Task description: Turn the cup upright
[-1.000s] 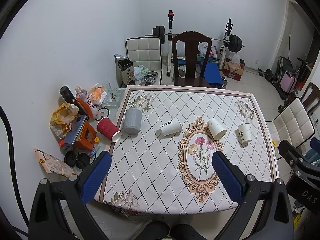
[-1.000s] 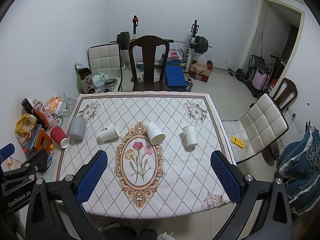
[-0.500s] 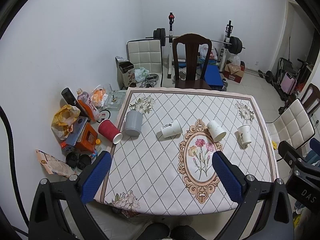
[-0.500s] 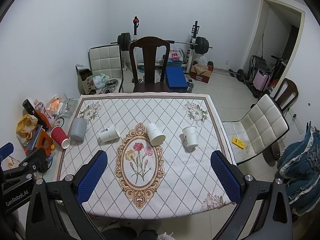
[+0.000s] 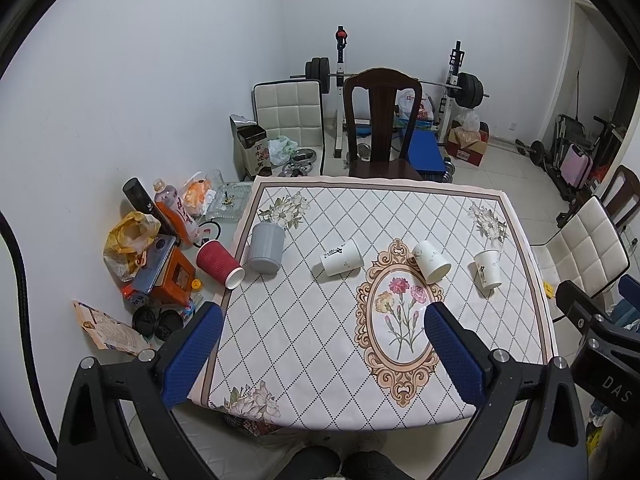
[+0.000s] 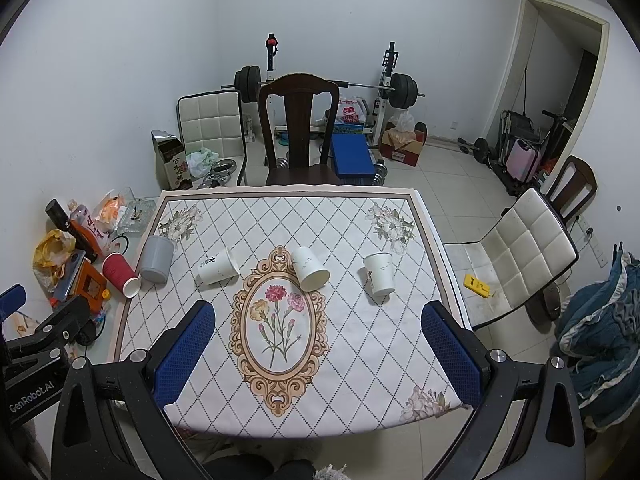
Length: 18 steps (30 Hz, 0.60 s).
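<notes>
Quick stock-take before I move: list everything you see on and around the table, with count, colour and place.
Paper cups: 3, white, lying on their sides mid-table.
Red cup: 1, lying at the table's left edge.
Grey cup: 1, mouth down, left side.
Tablecloth: 1, white diamond pattern with floral oval.
Clutter: bags, bottle, boxes, left of the table.
Wooden chair: 1, dark, far side.
Padded chairs: 2, cream, right and far left.
Barbell rack: 1, back wall.
Left gripper: blue pads, open.
Right gripper: blue pads, open.

A dark wooden chair (image 5: pixel 382 120) faces the table (barbell rack (image 5: pixel 456 80) behind).
</notes>
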Motion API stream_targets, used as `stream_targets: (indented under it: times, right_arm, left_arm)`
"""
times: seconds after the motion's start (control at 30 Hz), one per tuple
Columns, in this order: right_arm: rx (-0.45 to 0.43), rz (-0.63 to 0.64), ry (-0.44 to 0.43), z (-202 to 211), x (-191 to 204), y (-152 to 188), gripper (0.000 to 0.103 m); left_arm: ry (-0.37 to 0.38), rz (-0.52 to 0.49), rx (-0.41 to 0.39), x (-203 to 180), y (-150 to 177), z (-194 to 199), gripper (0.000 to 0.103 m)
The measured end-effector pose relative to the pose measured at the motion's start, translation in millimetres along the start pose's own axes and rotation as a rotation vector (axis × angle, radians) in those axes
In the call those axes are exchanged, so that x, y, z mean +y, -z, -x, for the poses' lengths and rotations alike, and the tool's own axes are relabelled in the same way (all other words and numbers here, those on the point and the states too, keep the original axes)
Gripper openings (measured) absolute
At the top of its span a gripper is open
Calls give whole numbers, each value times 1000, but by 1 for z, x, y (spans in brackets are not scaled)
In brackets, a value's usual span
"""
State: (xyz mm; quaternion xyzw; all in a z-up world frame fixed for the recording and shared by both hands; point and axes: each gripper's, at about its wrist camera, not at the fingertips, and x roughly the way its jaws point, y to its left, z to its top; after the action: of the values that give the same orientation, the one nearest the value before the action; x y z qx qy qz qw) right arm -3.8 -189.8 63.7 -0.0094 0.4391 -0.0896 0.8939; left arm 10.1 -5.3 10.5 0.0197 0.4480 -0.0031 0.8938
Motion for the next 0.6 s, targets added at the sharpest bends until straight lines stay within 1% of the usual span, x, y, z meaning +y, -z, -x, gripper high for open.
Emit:
stream_targets:
  times: [0.43,0.6]
  right_arm:
    - [0,0,-2,1,0,-1,103]
    - [10,-4,-12,1,3,-6,103]
  left_arm:
    - [-1,0,-3,-1,0,3,103]
    - [-3,4,0,-2,-3,5,103]
